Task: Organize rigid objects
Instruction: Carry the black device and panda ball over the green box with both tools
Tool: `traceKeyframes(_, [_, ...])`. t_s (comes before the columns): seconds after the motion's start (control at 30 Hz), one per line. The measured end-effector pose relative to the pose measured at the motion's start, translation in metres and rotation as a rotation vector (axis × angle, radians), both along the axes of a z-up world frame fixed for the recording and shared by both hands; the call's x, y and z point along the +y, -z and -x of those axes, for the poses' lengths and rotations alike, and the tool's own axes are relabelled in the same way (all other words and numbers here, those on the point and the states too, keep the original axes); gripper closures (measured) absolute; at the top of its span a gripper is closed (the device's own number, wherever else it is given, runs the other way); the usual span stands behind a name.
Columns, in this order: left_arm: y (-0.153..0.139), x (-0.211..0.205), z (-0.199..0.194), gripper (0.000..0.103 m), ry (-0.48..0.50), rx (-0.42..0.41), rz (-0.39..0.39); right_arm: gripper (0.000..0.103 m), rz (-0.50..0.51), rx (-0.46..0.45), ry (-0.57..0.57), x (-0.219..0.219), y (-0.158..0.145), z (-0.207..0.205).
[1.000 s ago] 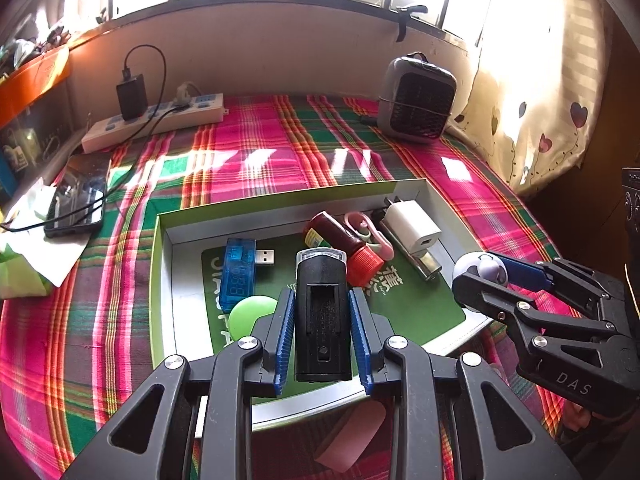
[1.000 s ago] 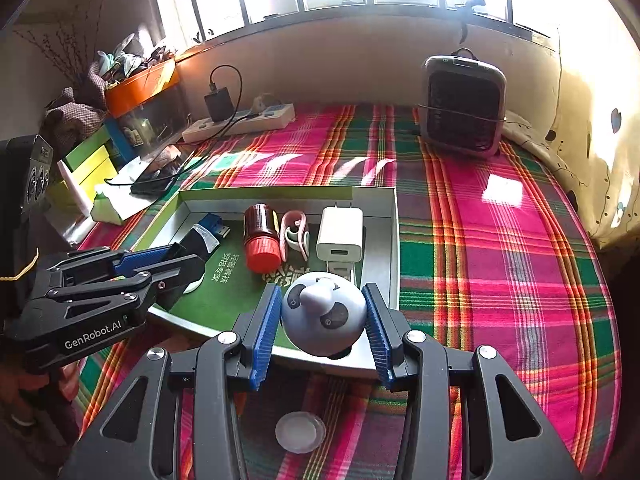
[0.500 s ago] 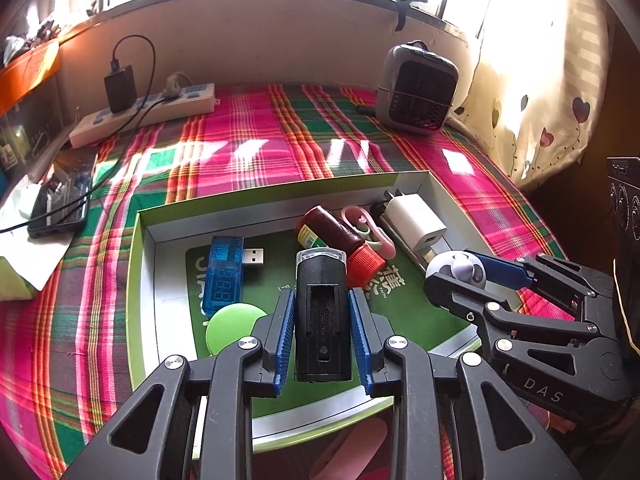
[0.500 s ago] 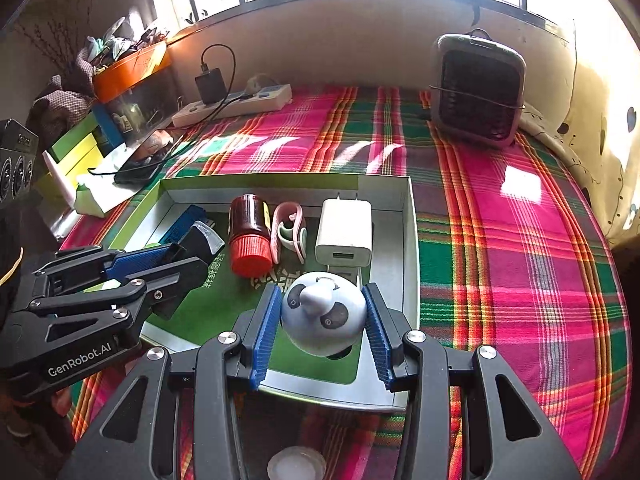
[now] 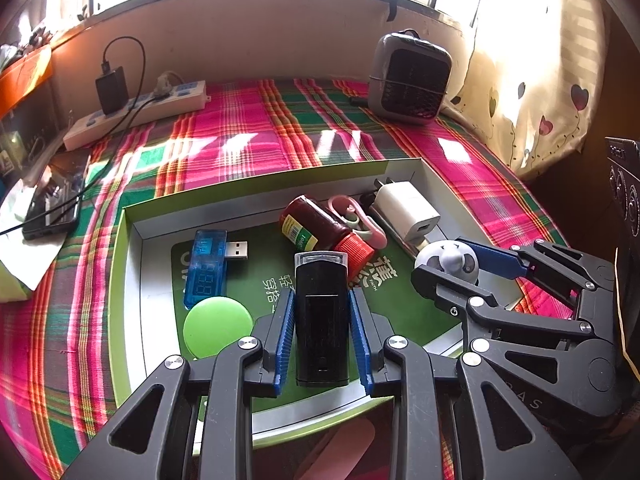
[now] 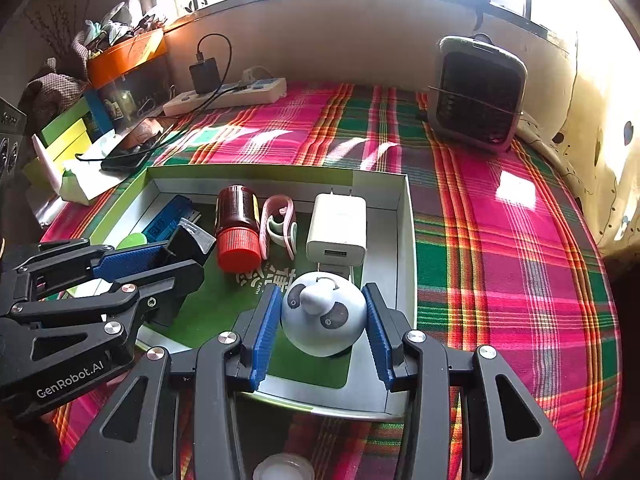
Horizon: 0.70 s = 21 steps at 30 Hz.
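- We are working over the tray [image 5: 132,240] on the plaid cloth [image 5: 248,136], where the blue USB meter [image 5: 206,268] and green disc [image 5: 218,326] are lying at the left, touching.
- We are keeping the left gripper [image 5: 322,322] closed on the black stick [image 5: 322,312], its blue pads pressing both long sides; the stick's capped end is reaching toward the red-capped bottle [image 5: 320,230].
- We are judging that the stick is best lowered onto the bare green floor between the meter and the bottle, set flat before the jaws are eased apart, so the bottle is not nudged.
- We are seeing the pink clip [image 6: 278,224] and white charger [image 6: 338,228] lying just beside the bottle, side by side.
- We are holding the panda ball [image 6: 324,318] in the right gripper [image 6: 324,330], jaws narrowed on its flanks, over the tray's near right corner just in front of the charger.
- We are thinking the ball may roll, so it should be resting against the wall before release.
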<state>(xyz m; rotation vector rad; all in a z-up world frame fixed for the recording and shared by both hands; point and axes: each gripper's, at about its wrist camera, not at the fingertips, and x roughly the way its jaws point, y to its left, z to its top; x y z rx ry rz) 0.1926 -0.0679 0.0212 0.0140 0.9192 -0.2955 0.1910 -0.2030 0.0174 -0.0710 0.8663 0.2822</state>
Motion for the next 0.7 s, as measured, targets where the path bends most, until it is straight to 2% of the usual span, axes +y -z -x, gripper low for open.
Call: traceKeyframes(0.7, [0.0080, 0.0005, -0.0023, 0.077, -0.007, 0.025, 0.006, 0.060, 0.032, -0.025, -0.014, 0.0035, 0.0018, 0.0017])
